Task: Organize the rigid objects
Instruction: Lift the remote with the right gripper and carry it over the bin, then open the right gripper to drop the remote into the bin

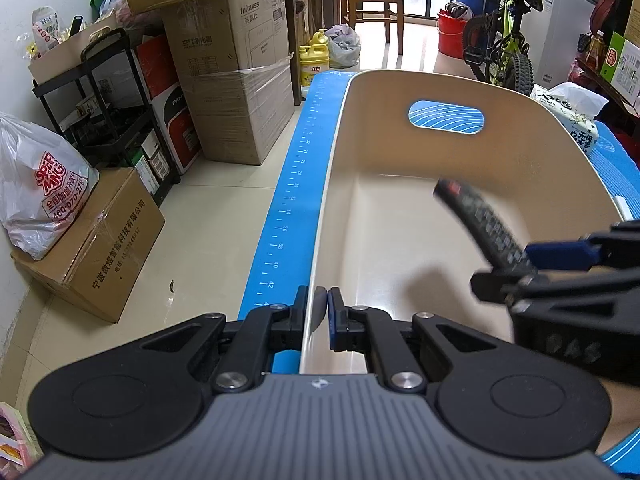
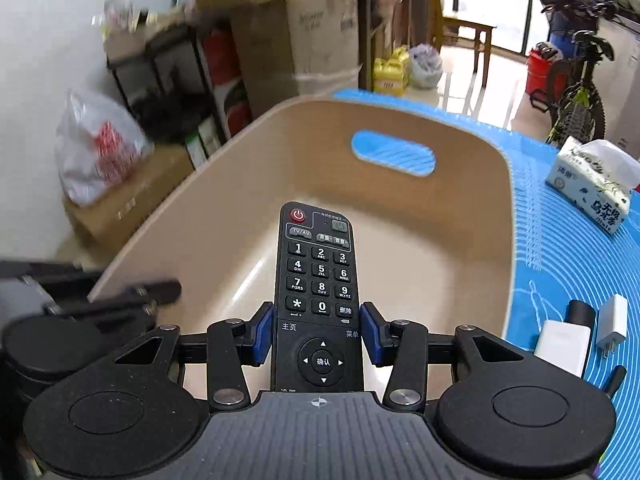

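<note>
Item: black remote control [image 2: 318,280], button side facing up. The right gripper [image 2: 318,334] is grasping it across its width, one blue pad pressing on each long edge near the middle of its length. The long axis is running straight along the gripper's fingers, with the red power-button end pointing away from the hand, forward and downward toward the far wall of the bin. The remote is hanging in the air over the interior of the bin, not resting on its floor.

Container: beige plastic bin [image 2: 460,240] with an oval handle cutout in its far wall, sitting on a blue mat [image 2: 560,280]; nothing is lying inside it.

The left gripper [image 1: 321,312] is clenching the bin's near-left rim, its jaws closed on the thin wall, one finger outside and one inside. In the left wrist view the remote is appearing blurred at the right, slanting down into the bin.

Nearby on the mat, right of the bin: white charger block [image 2: 562,346], white plug adapter [image 2: 612,324], small black cylinder [image 2: 580,312], tissue pack [image 2: 592,192].
</note>
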Demonstrator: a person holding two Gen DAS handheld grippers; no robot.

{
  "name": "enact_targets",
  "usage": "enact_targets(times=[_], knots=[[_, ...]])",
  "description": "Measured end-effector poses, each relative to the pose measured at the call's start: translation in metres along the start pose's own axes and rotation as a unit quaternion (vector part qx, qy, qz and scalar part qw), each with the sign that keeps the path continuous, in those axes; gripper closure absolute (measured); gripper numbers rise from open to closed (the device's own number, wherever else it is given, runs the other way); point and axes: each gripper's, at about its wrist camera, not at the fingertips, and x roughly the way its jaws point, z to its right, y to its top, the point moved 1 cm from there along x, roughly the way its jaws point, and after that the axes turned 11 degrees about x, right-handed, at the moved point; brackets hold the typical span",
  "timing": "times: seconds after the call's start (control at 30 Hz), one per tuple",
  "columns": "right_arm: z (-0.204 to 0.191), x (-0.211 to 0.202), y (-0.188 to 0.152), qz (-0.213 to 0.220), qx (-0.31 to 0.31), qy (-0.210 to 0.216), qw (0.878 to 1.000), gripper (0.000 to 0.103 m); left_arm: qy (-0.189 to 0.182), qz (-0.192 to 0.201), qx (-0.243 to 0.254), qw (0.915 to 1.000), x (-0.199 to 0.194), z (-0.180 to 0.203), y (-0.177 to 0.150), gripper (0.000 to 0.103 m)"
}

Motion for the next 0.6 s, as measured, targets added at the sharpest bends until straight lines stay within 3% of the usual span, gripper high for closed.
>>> enact_targets(times=[0.27, 0.3, 0.6], knots=[[0.000, 0.012, -0.004, -0.035, -0.005, -0.021, 0.999, 0.052, 0.002, 0.001, 0.002, 1.0000, 0.001, 0.001, 0.000, 0.093], [0.000, 0.010, -0.004, -0.034, -0.005, -0.018, 0.999, 0.047, 0.002, 0.000, 0.002, 1.0000, 0.001, 0.001, 0.000, 0.093], [0.017, -0.038, 0.006, 0.026, 0.014, 0.014, 0.999, 0.031, 0.003, 0.000, 0.002, 1.0000, 0.002, 0.001, 0.000, 0.093]])
